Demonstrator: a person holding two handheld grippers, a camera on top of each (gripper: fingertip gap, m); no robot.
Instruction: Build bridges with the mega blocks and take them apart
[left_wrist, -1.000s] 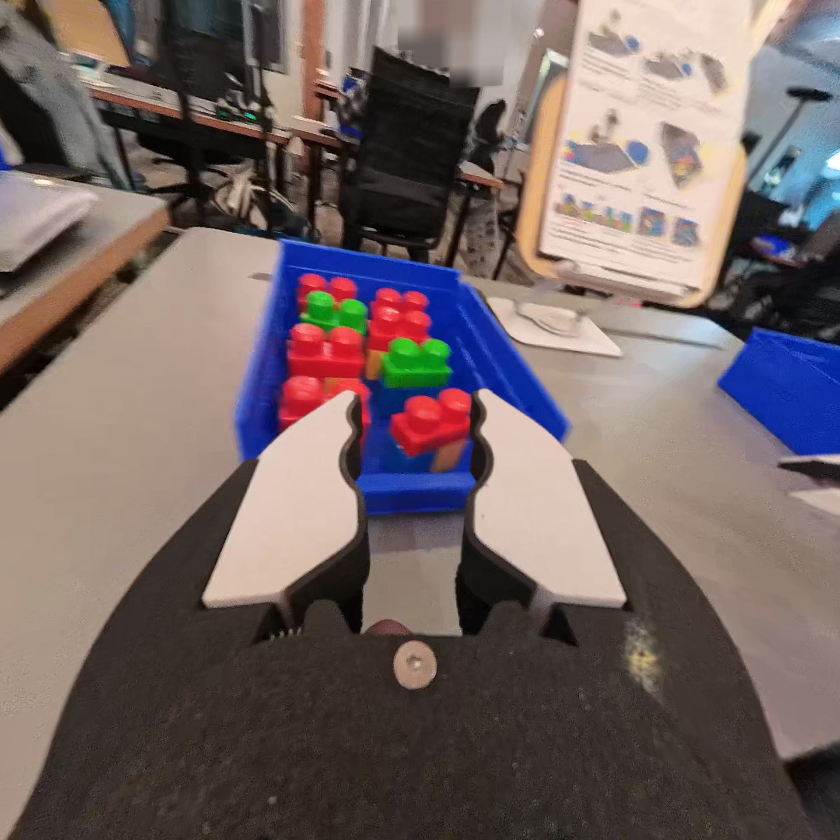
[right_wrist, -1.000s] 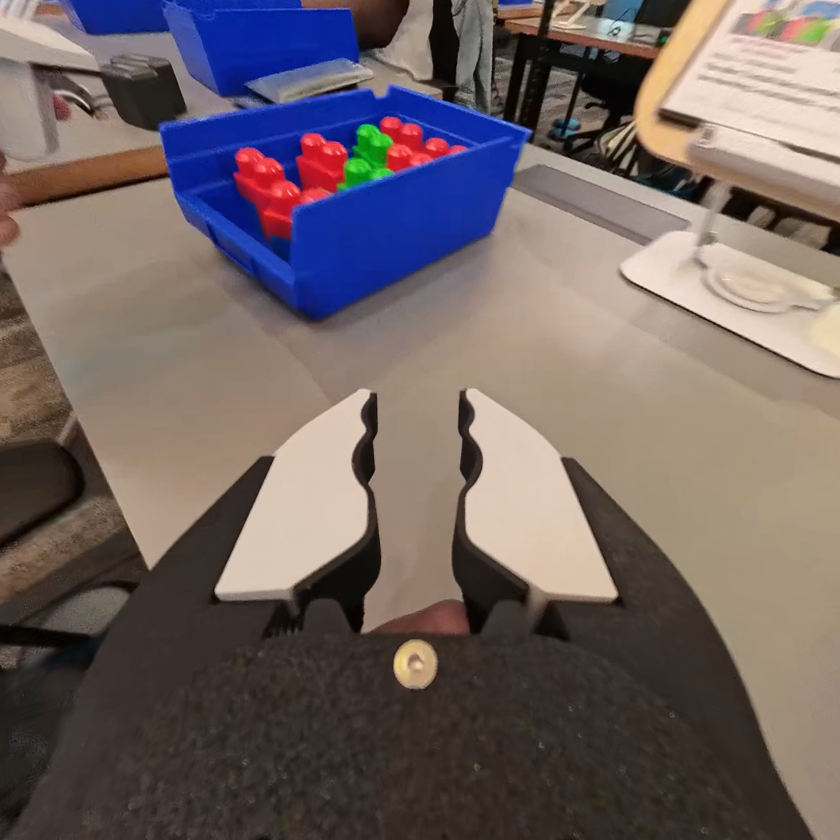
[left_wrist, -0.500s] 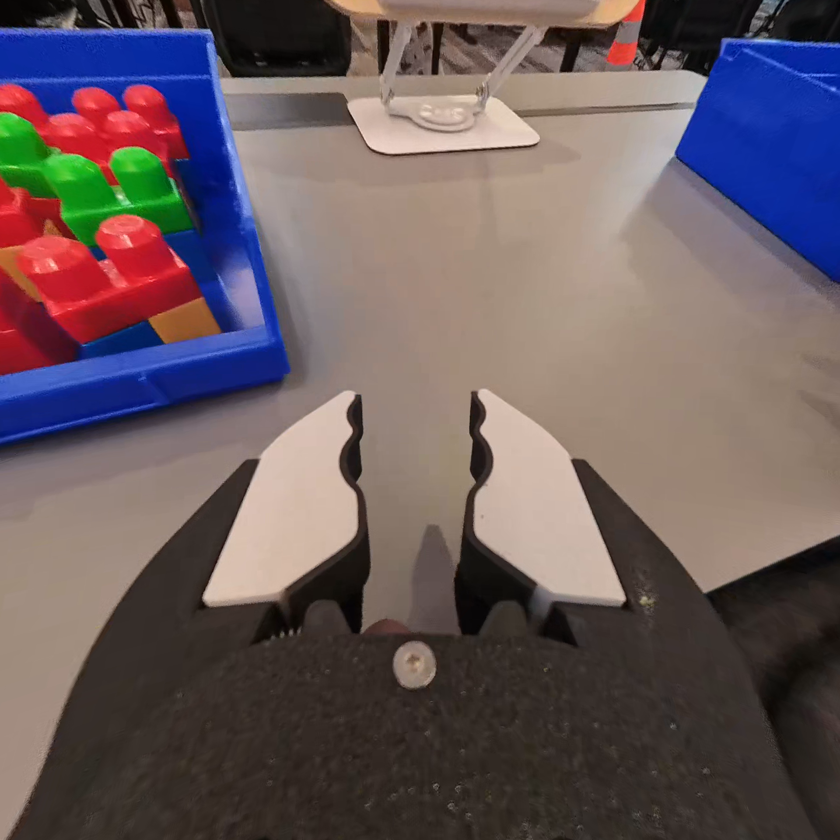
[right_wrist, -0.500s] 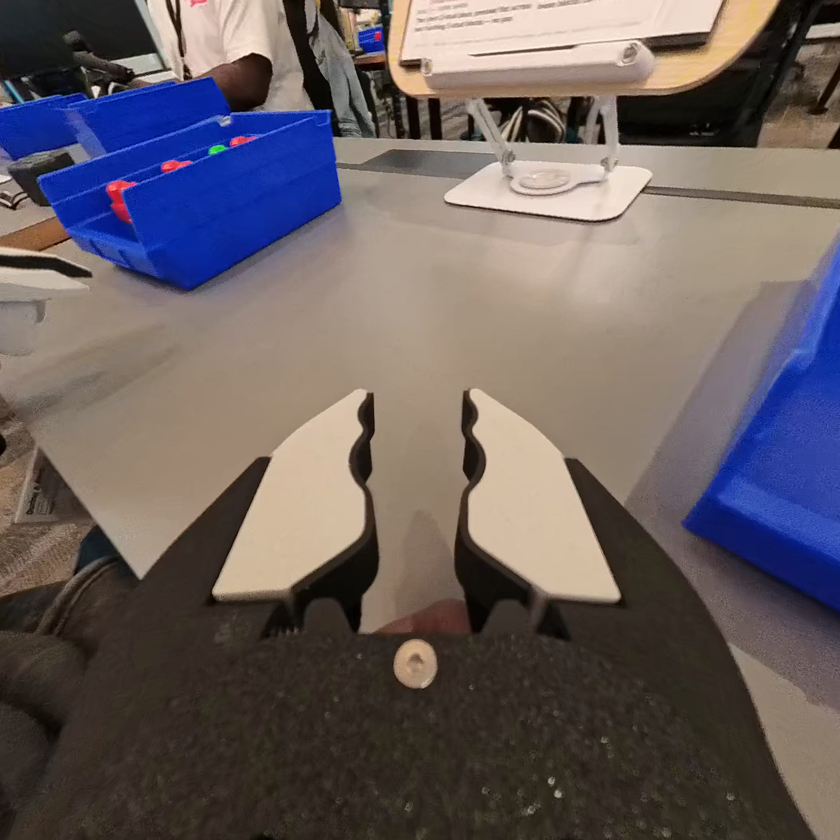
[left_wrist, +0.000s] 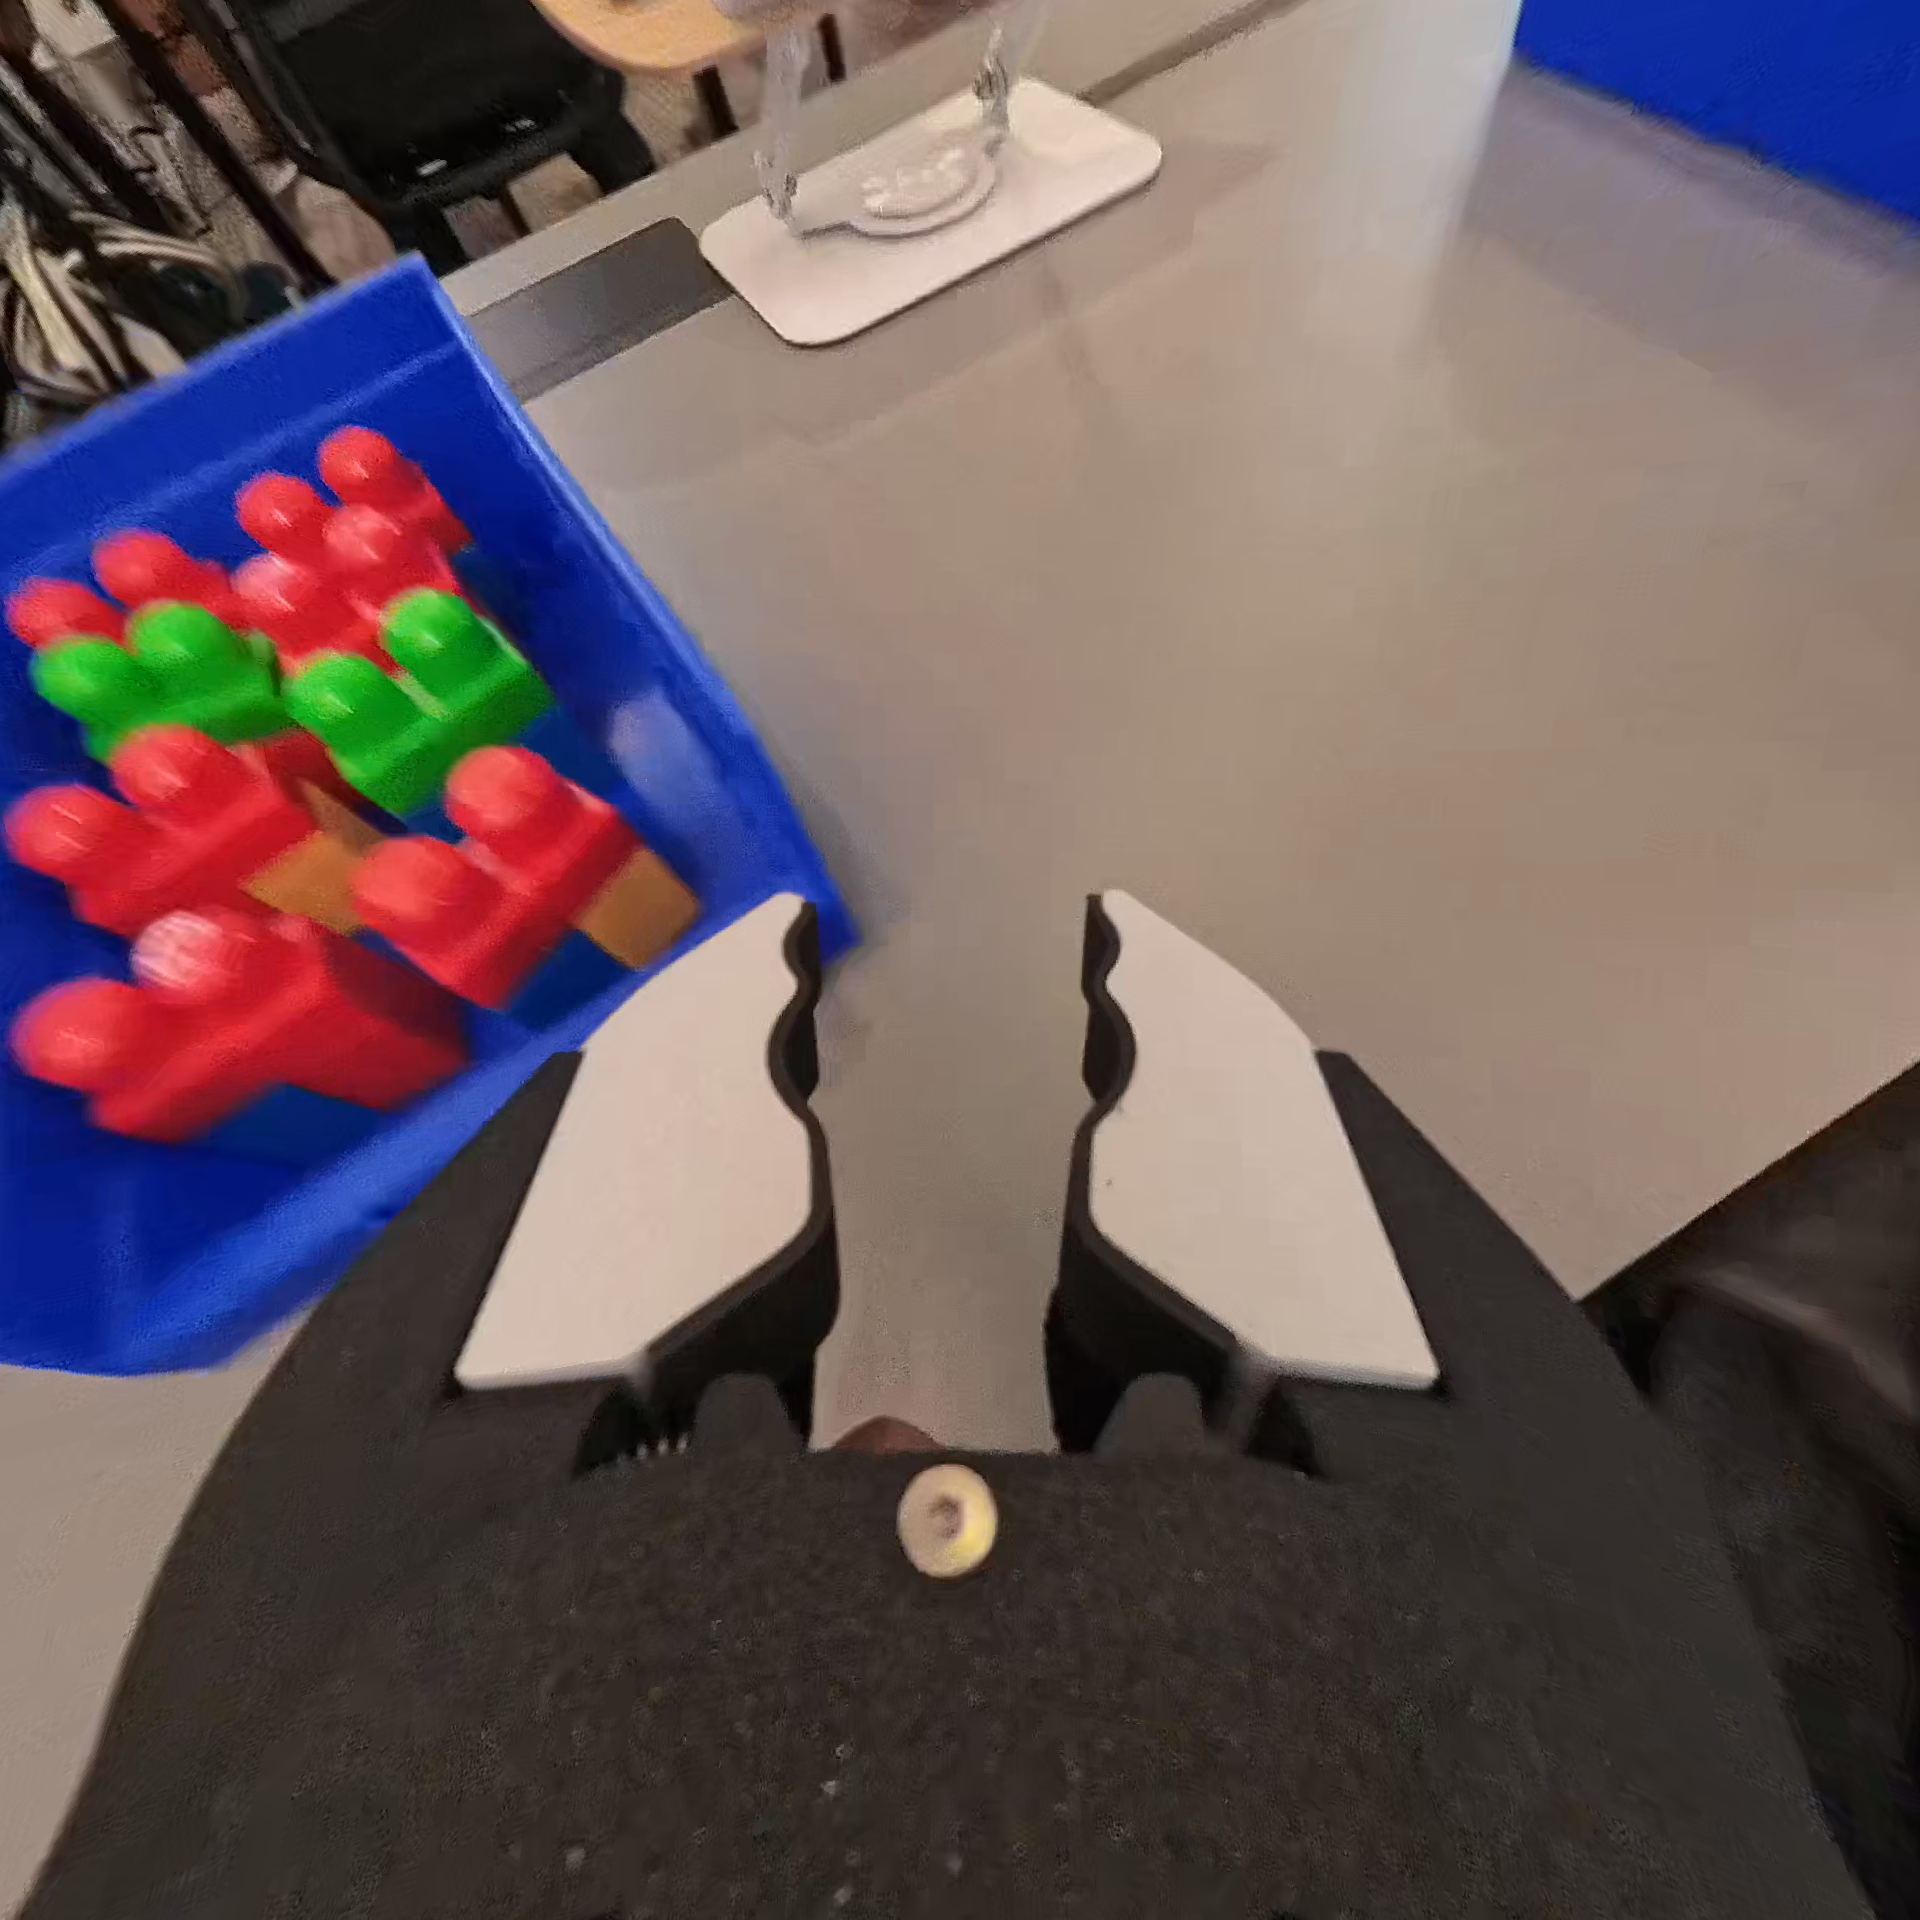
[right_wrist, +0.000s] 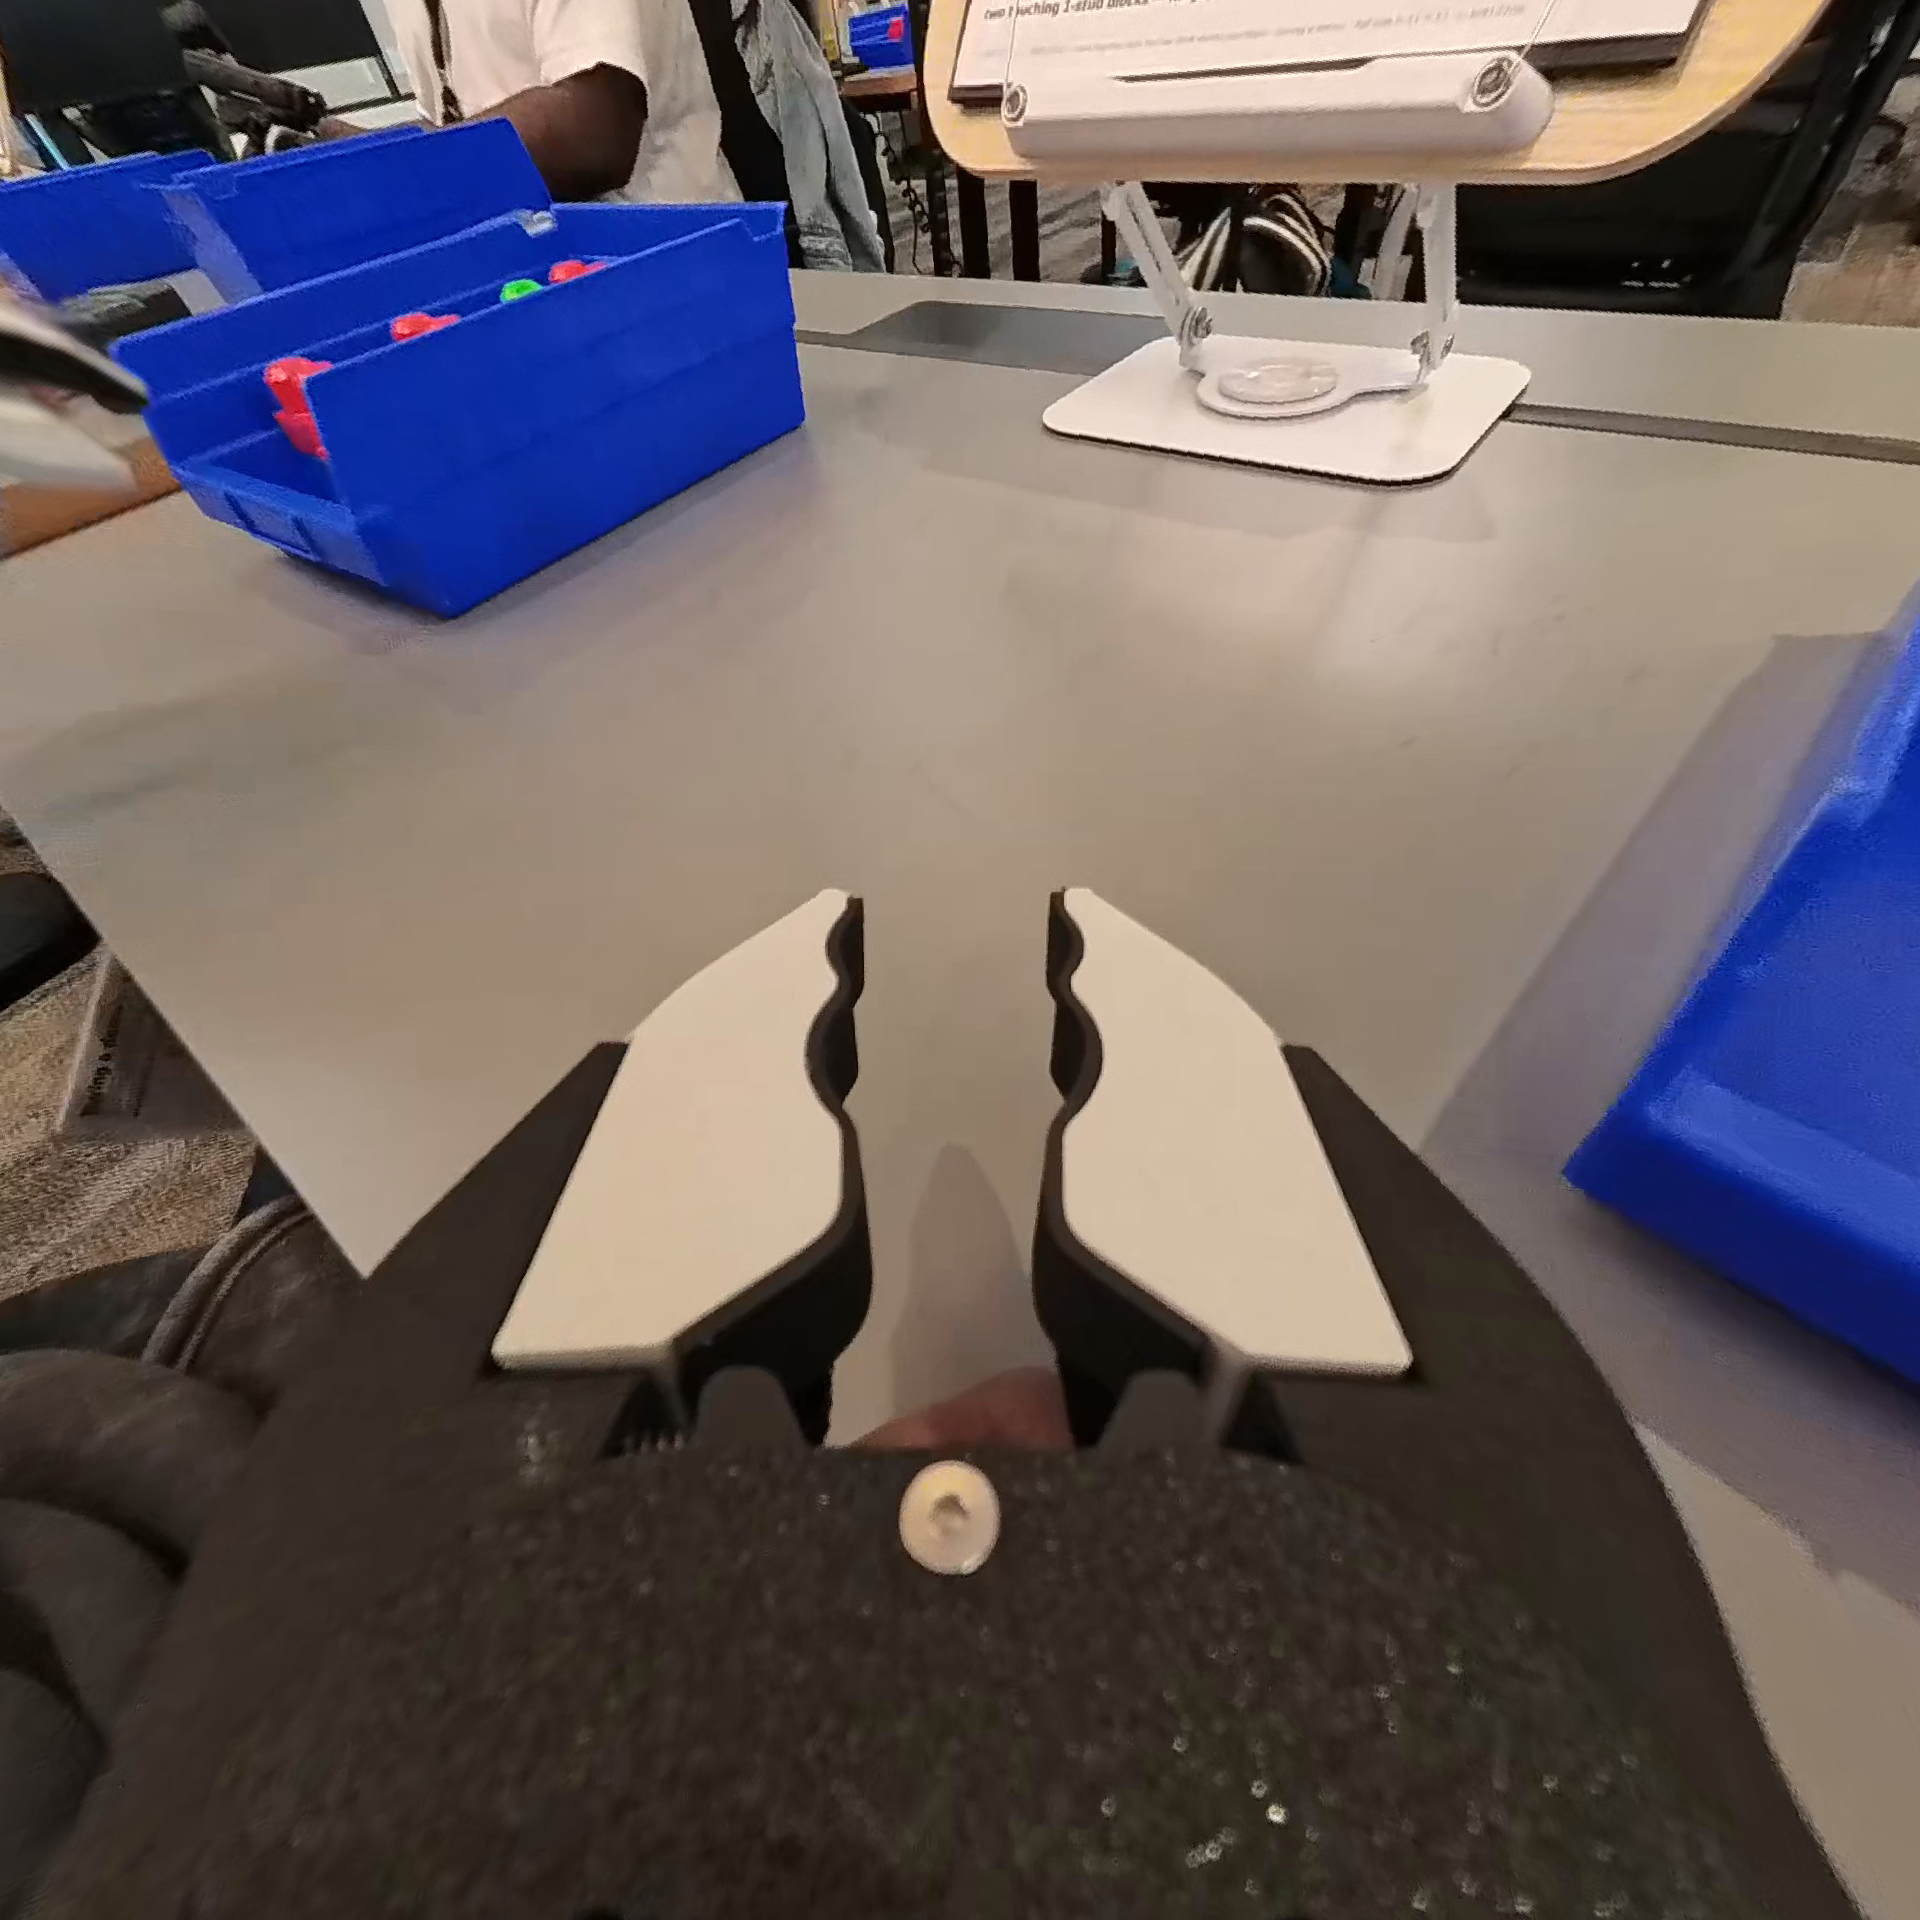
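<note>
Left wrist view: left tongs (left_wrist: 945, 920) agape, empty, above bare table (left_wrist: 1195, 644); mega blocks (left_wrist: 312, 769) heaped in blue bin (left_wrist: 686, 758) at ten o'clock.

Right wrist view: right tongs (right_wrist: 954, 909) parted, empty; bin at eleven o'clock. Nothing built yet, seemingly.

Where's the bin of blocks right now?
The blue bin sits at left in the left wrist view, just beyond the left gripper, and far left on the table in the right.

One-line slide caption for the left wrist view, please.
Open left gripper hovers empty over the grey table, beside a blue bin of red and green mega blocks.
</note>
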